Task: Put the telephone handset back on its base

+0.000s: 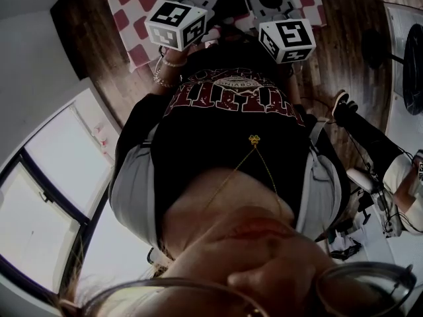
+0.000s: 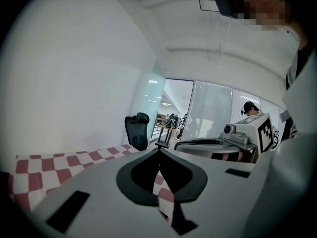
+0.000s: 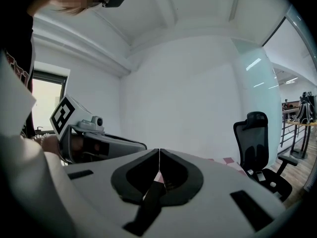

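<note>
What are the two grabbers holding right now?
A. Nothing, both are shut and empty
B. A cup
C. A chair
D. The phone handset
A: the left gripper and the right gripper each have their jaws closed tip to tip with nothing between them; only the checked cloth shows through the gap.

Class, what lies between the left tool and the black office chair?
The checked cloth, shown in the left gripper view between left tool and chair.
</note>
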Motion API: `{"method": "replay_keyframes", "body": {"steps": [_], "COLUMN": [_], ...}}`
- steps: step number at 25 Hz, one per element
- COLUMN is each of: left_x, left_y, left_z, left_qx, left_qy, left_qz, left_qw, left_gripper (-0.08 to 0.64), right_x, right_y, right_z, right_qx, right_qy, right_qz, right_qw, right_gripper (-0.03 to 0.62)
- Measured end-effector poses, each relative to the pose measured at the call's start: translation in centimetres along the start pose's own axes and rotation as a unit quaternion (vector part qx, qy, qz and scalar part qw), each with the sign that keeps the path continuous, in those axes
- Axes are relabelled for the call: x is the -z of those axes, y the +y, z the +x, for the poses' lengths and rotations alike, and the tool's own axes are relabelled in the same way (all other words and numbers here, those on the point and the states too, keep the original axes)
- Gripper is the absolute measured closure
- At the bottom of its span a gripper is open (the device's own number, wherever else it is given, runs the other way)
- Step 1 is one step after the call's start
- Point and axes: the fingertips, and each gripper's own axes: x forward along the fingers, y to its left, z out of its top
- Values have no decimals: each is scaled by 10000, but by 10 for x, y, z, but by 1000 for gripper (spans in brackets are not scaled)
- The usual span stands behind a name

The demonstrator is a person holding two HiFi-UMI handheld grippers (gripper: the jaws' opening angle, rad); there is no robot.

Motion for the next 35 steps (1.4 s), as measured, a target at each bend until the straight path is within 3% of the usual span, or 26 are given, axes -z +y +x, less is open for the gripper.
{"method": "replay_keyframes", "body": {"steps": [12, 35], "left_x": [-14, -13], "left_y": [0, -5], "left_z": [-4, -1], "left_qx": [-85, -67], "left_qy": [-138, -26], "left_qz": [109, 318], "left_qw": [9998, 9995], "left_gripper": [551, 551], "right_x": [-9, -6], "right_y": [3, 2], "right_z": [0, -2], "right_qx": [-16, 89], "right_qy": [-84, 44], "right_qz": [-17, -103], "right_qw": [10000, 9999], "right_gripper": [574, 574]}}
